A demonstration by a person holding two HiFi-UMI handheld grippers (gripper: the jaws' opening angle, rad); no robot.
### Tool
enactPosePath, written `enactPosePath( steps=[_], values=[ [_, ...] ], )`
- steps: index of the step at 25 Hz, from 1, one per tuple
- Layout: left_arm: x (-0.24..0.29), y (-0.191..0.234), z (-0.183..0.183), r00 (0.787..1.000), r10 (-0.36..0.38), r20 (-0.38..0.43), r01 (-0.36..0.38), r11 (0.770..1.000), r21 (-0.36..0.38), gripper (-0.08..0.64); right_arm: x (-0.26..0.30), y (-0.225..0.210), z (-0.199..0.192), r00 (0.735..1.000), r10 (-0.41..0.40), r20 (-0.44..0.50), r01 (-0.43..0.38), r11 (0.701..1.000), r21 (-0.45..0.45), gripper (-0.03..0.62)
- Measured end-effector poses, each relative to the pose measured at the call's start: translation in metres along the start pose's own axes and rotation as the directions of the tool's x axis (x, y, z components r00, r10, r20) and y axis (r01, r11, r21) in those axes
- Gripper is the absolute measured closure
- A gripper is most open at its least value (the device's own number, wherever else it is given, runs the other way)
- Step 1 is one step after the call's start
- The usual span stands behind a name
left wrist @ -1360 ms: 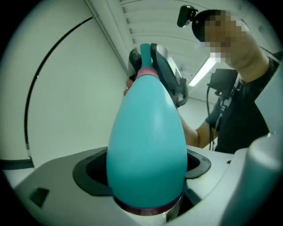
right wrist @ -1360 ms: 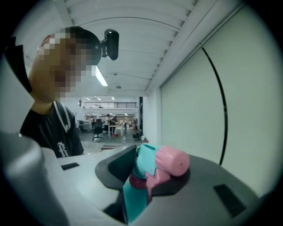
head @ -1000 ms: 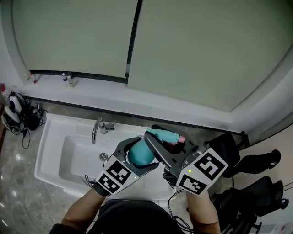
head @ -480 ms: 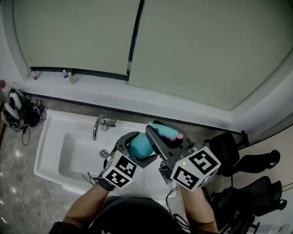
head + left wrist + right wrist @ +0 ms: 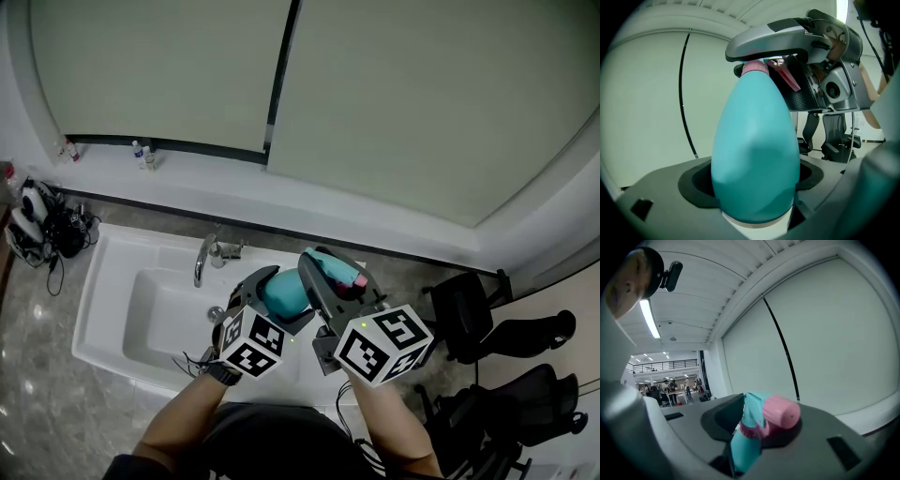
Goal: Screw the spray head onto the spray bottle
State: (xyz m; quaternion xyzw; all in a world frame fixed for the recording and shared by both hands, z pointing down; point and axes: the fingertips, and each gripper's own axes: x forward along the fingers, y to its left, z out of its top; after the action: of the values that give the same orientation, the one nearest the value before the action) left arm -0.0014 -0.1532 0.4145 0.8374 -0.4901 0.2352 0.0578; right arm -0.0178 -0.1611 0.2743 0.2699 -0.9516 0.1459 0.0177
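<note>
The teal spray bottle (image 5: pixel 754 150) fills the left gripper view, base toward the camera, pink neck collar (image 5: pixel 754 68) at its far end. My left gripper (image 5: pixel 754 187) is shut on the bottle's body. In the head view the bottle (image 5: pixel 283 292) hangs over the sink's right end, held by the left gripper (image 5: pixel 270 302). The teal and pink spray head (image 5: pixel 761 420) sits on the bottle's neck, and my right gripper (image 5: pixel 759 430) is shut on it. From above, the right gripper (image 5: pixel 330 279) holds the spray head (image 5: pixel 339 272) just right of the bottle.
A white sink (image 5: pixel 122 314) with a chrome faucet (image 5: pixel 202 262) lies below the hands. Small bottles (image 5: pixel 142 156) stand on the window ledge. Tangled cables and gear (image 5: pixel 42 230) lie at the left. Black chairs (image 5: pixel 487 328) stand at the right.
Both grippers, with bottle and spray head, have sunk and drifted left in the head view. Their marker cubes have turned, the right one more face-on.
</note>
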Motion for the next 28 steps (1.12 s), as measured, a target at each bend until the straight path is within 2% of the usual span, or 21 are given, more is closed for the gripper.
enactPosePath(
  steps=[6,19,24,26,28],
  values=[
    [0.001,0.006,-0.001,1.000,0.013,-0.003,-0.013,1.000,0.003,0.129,0.005,0.003,0.001,1.000,0.004,0.003,-0.004,1.000,-0.019,0.486],
    [0.003,0.007,-0.012,0.999,-0.009,-0.035,0.009,1.000,0.003,0.129,0.010,0.002,-0.009,1.000,-0.013,-0.004,0.013,1.000,-0.013,0.486],
    [-0.001,-0.001,-0.012,0.996,-0.091,0.000,0.091,0.993,-0.069,0.129,0.009,0.011,-0.008,1.000,0.014,-0.016,-0.015,0.996,-0.092,0.486],
    [-0.009,-0.002,-0.010,0.992,-0.121,0.031,0.123,0.986,-0.110,0.129,0.001,0.019,0.002,0.999,0.032,0.028,-0.028,0.992,-0.125,0.485],
    [-0.018,0.000,-0.009,0.991,-0.125,0.045,0.130,0.984,-0.121,0.129,-0.010,0.025,0.012,0.995,0.045,0.083,-0.034,0.991,-0.126,0.485]
  ],
)
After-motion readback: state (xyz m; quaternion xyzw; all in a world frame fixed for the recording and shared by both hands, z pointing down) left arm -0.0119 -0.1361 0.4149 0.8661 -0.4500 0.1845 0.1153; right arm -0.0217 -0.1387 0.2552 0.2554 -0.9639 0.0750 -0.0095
